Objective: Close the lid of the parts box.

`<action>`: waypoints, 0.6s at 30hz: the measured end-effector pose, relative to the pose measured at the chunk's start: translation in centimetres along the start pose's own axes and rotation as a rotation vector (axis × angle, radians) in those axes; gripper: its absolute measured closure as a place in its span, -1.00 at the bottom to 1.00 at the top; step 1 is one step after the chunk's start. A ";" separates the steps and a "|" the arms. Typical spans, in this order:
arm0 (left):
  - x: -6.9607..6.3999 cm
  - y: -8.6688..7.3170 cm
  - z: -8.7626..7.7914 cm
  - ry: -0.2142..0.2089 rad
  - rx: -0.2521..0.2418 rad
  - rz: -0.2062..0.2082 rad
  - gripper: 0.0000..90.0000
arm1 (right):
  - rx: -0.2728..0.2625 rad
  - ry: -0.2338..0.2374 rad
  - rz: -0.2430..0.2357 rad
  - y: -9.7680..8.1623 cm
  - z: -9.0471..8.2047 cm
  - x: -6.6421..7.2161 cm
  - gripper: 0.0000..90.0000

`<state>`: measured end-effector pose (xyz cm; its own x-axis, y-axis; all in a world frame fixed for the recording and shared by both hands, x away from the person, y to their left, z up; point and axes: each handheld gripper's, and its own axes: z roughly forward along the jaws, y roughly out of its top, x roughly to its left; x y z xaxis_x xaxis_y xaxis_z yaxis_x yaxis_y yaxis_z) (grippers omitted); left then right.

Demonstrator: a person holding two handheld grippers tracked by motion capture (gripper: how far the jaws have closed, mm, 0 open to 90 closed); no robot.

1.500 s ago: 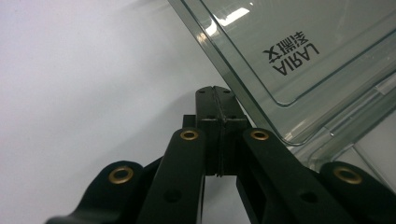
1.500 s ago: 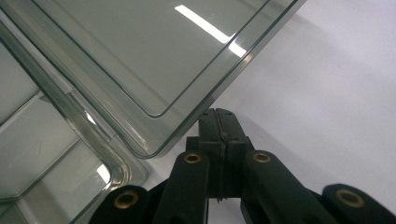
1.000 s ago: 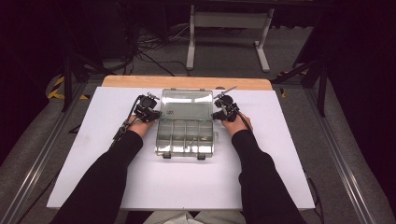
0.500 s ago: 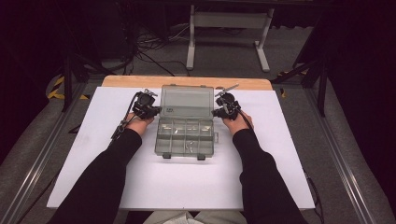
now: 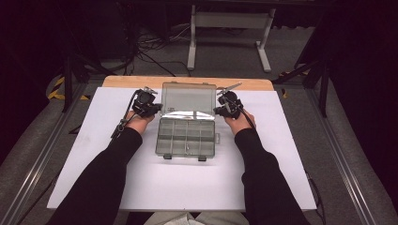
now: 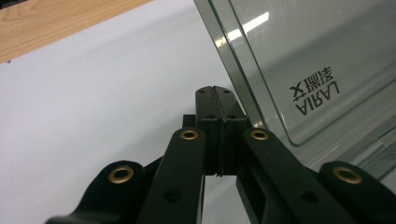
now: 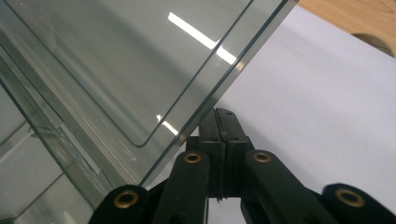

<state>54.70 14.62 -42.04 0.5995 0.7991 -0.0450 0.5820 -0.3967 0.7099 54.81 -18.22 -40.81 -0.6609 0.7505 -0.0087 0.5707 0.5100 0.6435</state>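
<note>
While empty and closed, left gripper (image 5: 152, 108) and right gripper (image 5: 220, 108) flanking raised lid (image 5: 188, 97) of compartment box (image 5: 186, 138).

The organizer box (image 5: 186, 136) is of clear, slightly grey-green plastic, and its raised lid (image 5: 188, 97) is the same clear plastic with dark grey printed letters on it (image 6: 314, 91). The left tongs (image 6: 215, 95) and the right tongs (image 7: 223, 119) are matt black with small brass-coloured rivets. The surface (image 5: 94, 154) is plain white, with a light brown wooden strip (image 5: 141, 81) at its far edge. The sleeves (image 5: 101, 183) are black.
</note>
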 end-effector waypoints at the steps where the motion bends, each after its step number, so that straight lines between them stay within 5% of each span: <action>1: 0.0 0.0 0.0 0.002 -0.005 0.005 0.99 | -0.009 -0.002 -0.003 0.0 -0.1 -0.1 1.00; 18: -0.4 0.2 -1.2 -0.003 -0.023 0.037 0.99 | -0.054 -0.005 -0.025 0.0 -1.9 0.5 1.00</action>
<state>53.90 14.73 -40.99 0.6222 0.7826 -0.0204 0.5464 -0.4155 0.7272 53.59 -18.66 -39.36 -0.6722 0.7398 -0.0290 0.5268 0.5055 0.6833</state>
